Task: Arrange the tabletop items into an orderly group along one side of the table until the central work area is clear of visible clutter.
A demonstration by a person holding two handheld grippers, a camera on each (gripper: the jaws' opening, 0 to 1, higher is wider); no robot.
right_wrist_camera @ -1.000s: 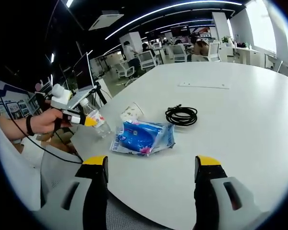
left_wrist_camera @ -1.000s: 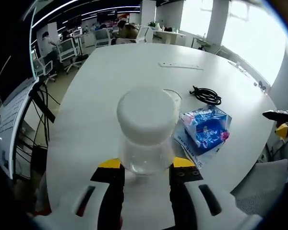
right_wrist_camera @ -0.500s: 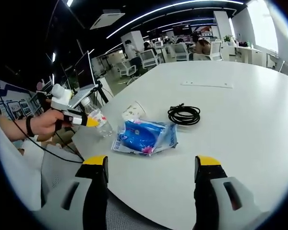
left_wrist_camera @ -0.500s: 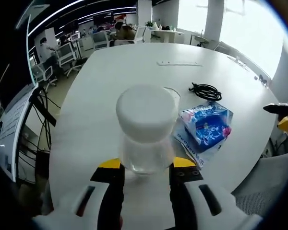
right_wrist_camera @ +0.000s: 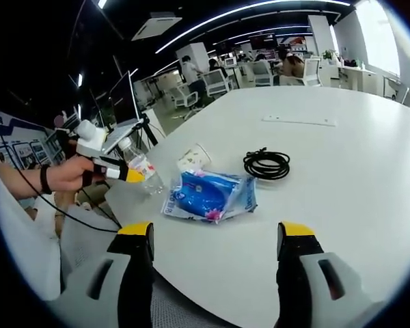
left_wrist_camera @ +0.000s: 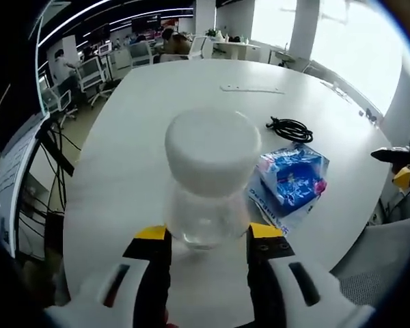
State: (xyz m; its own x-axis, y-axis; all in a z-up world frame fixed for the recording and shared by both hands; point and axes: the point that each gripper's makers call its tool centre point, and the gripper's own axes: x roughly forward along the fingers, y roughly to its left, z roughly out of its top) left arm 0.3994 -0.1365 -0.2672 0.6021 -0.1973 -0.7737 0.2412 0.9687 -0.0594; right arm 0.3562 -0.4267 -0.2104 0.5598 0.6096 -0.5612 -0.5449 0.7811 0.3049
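Table point(left_wrist_camera: 143, 123) behind, bottle point(left_wrist_camera: 208, 184) hides left tool's point(left_wrist_camera: 208, 236) tips.

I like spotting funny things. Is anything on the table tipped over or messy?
Yes. The paper cup lies on its side beside the crumpled blue packet. The black cable sits loosely coiled nearby. The left gripper holds the water bottle.

Office chairs point(right_wrist_camera: 212, 83) and a ceiling vent point(right_wrist_camera: 152, 26).
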